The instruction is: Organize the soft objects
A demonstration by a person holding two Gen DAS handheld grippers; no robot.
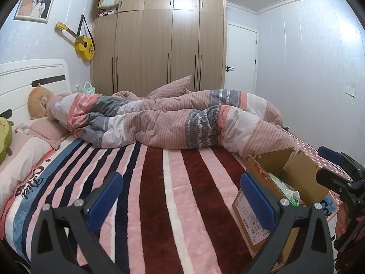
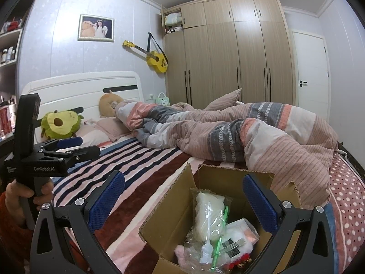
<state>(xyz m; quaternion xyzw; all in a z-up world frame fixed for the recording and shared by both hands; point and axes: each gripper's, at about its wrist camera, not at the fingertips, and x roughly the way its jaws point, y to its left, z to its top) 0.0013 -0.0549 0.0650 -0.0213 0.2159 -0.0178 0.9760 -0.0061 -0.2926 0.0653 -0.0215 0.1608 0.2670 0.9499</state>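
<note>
An open cardboard box stands on the striped blanket at the bed's near right; it also shows in the left wrist view. Inside lie a white soft item in a clear plastic bag and a pink and white plush piece. My right gripper is open and empty, just above the box. My left gripper is open and empty over the blanket, left of the box. A crumpled striped quilt lies across the bed. An avocado plush and an orange plush rest by the headboard.
A pink pillow lies under the quilt's left end. A white headboard, a yellow guitar on the wall, a large wooden wardrobe and a white door stand behind. Shelves with bottles are at far left.
</note>
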